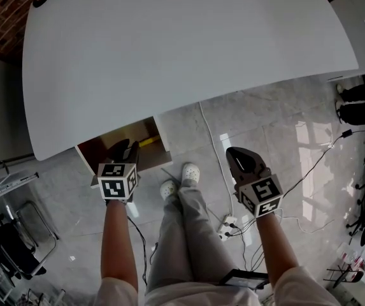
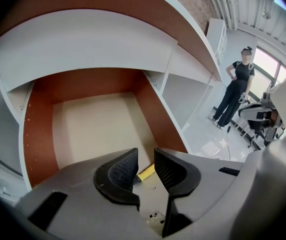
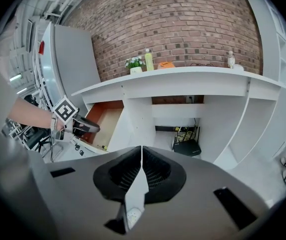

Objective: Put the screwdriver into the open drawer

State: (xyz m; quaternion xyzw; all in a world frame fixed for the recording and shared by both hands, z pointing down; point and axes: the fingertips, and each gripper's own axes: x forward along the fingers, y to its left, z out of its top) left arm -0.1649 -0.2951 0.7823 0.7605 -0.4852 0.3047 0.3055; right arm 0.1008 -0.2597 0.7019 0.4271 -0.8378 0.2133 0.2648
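Holds the left gripper [image 1: 126,148] over the open brown-walled drawer [image 1: 96,150] under the white tabletop [image 1: 182,56], fingers parted, clamping nothing. Lying inside on the pale drawer bottom, the yellow-handled screwdriver [image 2: 145,173]: only a sliver of handle through the gap, shaft hidden behind the fingers. Holds the right gripper [image 1: 234,155] out above the grey tiled floor [image 1: 284,139], fingers pressed together, empty.

Head view: desk [image 1: 188,50] at 12 o'clock; open drawer [image 1: 96,150] under its near edge at 9 o'clock; screwdriver [image 1: 147,142] in the drawer, by its right wall; left gripper [image 1: 126,150] over the drawer's front; right gripper [image 1: 238,157] at 3 o'clock, well apart, over the floor; power strip [image 1: 227,227] on the floor at 5 o'clock.
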